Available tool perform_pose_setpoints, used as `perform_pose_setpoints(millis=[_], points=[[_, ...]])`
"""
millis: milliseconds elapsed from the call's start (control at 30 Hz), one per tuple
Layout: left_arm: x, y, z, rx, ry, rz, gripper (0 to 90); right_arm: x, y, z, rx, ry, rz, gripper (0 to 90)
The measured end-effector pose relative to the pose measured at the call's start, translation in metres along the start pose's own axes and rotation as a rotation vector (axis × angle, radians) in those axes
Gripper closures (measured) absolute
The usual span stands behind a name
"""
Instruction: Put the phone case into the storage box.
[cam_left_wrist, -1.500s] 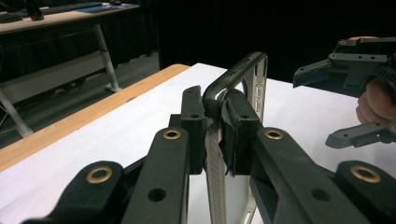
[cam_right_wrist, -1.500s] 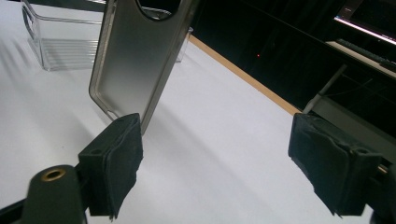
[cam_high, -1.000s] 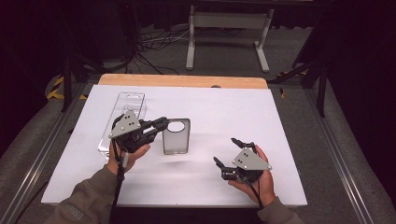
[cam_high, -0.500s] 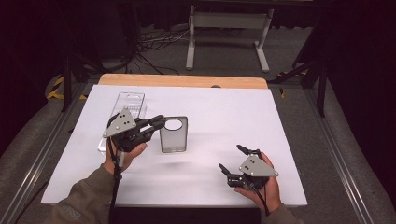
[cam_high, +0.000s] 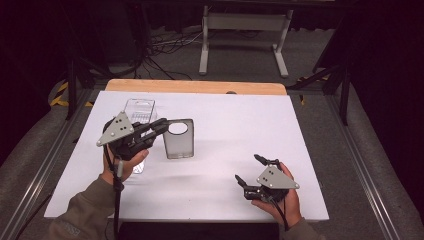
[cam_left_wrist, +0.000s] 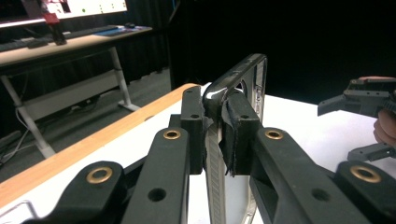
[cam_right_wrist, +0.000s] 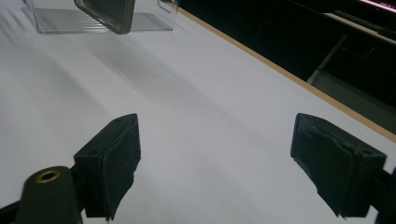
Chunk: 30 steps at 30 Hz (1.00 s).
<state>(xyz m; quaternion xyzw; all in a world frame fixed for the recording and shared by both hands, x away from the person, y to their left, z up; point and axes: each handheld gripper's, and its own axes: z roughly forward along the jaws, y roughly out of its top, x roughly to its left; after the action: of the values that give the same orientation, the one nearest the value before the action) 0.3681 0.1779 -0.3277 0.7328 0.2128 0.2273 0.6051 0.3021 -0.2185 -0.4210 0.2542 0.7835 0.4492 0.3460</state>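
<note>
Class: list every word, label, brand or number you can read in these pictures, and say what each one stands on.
None can be read.
Phone case in the left gripper: no print shows.
Clear plastic box: no label shows.
Lit screen behind the table: marks too small and blurred to read.

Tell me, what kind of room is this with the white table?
Probably a lab or recording studio. A white table stands amid dark curtains, with cables on the floor and a desk with a screen behind. A person's left gripper holds a phone case.
</note>
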Motion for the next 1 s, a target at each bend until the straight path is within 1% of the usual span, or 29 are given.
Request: perform_pose_setpoints(millis=[67, 100, 167, 333, 400, 467, 533, 733, 867, 1000], points=[[0.002, 0.002, -0.004, -0.003, 0.004, -0.003, 80.3, 0.0, 0.0, 0.0, -0.003, -0.001, 0.001, 16.9], [0.003, 0.003, -0.006, -0.014, 0.012, -0.003, 80.3, 0.0, 0.0, -0.001, -0.004, -0.002, 0.002, 16.9], [0.005, 0.004, -0.008, -0.009, 0.012, -0.001, 80.3, 0.0, 0.0, -0.001, -0.005, -0.001, 0.003, 16.9], [0.013, 0.006, -0.017, -0.037, 0.038, -0.012, 80.3, -0.001, 0.0, 0.001, 0.0, 0.002, 0.006, 16.9], [0.016, 0.007, -0.021, -0.04, 0.047, -0.009, 80.3, -0.002, 0.0, 0.001, -0.004, 0.011, 0.026, 17.0], [0.017, 0.008, -0.023, -0.043, 0.051, -0.008, 80.3, -0.003, 0.0, 0.0, -0.008, 0.013, 0.034, 17.4], [0.022, 0.009, -0.028, -0.044, 0.071, -0.007, 80.3, -0.003, 0.0, 0.0, -0.009, 0.01, 0.03, 17.6], [0.028, 0.009, -0.034, -0.046, 0.096, -0.005, 80.3, -0.003, 0.0, -0.001, -0.008, 0.002, 0.024, 17.6], [0.033, 0.008, -0.036, -0.043, 0.115, -0.007, 80.3, -0.002, 0.0, 0.0, -0.007, 0.006, 0.015, 17.6], [0.035, 0.008, -0.038, -0.045, 0.125, -0.006, 80.3, -0.002, 0.0, 0.001, -0.003, 0.007, 0.013, 17.6]])
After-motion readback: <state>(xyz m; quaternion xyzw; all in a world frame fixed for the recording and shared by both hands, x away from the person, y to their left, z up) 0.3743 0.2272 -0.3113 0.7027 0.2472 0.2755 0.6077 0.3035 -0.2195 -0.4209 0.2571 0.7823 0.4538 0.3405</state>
